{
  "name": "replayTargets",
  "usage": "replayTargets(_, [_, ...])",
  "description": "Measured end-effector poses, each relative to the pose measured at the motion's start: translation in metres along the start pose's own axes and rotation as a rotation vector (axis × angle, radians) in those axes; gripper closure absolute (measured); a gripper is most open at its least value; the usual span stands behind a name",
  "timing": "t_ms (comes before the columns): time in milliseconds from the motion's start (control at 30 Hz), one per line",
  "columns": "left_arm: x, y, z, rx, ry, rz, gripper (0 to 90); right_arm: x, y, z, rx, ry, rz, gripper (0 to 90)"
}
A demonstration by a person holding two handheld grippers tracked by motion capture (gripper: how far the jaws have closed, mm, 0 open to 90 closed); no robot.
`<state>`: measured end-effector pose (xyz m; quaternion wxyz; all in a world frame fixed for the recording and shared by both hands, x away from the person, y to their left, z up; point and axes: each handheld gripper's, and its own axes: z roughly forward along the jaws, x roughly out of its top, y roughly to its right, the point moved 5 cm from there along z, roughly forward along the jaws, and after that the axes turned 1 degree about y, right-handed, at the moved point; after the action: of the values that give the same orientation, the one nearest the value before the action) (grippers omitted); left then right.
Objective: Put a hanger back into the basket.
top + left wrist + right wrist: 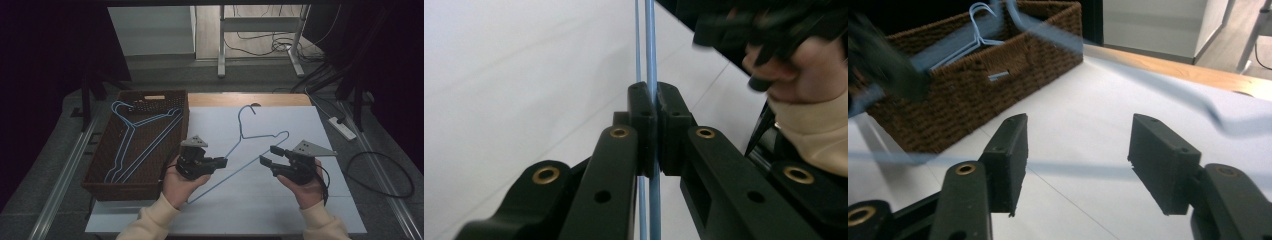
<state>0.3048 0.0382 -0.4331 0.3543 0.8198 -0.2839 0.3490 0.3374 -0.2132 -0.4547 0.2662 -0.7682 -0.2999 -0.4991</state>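
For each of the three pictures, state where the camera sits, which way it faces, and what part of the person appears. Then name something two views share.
High view: above the person's side, facing forward and down on the table; both forearms, left gripper, right gripper.
Left gripper view: on the left gripper, along jaws shut on the blue hanger; other hand beyond.
Right gripper view: on the right gripper, jaws open, facing the wicker basket.
Shared: the basket, high and right gripper views.
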Motion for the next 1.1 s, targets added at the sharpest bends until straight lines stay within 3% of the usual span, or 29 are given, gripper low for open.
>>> replayTargets(300, [0.019, -0.008, -0.043, 0.017, 0.067, 0.005, 86.6, -0.021, 0.015, 0.001, -0.020, -0.038, 0.009, 34.4])
replayTargets(567, [0.024, -0.021, -0.078, 0.041, 0.105, 0.005, 86.6, -0.034, 0.026, 0.000, -0.047, -0.069, 0.022, 32.6])
replayTargets(867, [0.022, -0.047, -0.127, 0.094, 0.147, 0.010, 86.6, -0.044, 0.036, -0.002, -0.073, -0.093, 0.035, 32.0])
replayTargets(1100, [0.014, -0.073, -0.156, 0.138, 0.176, 0.009, 86.6, -0.050, 0.041, -0.006, -0.099, -0.108, 0.039, 32.0])
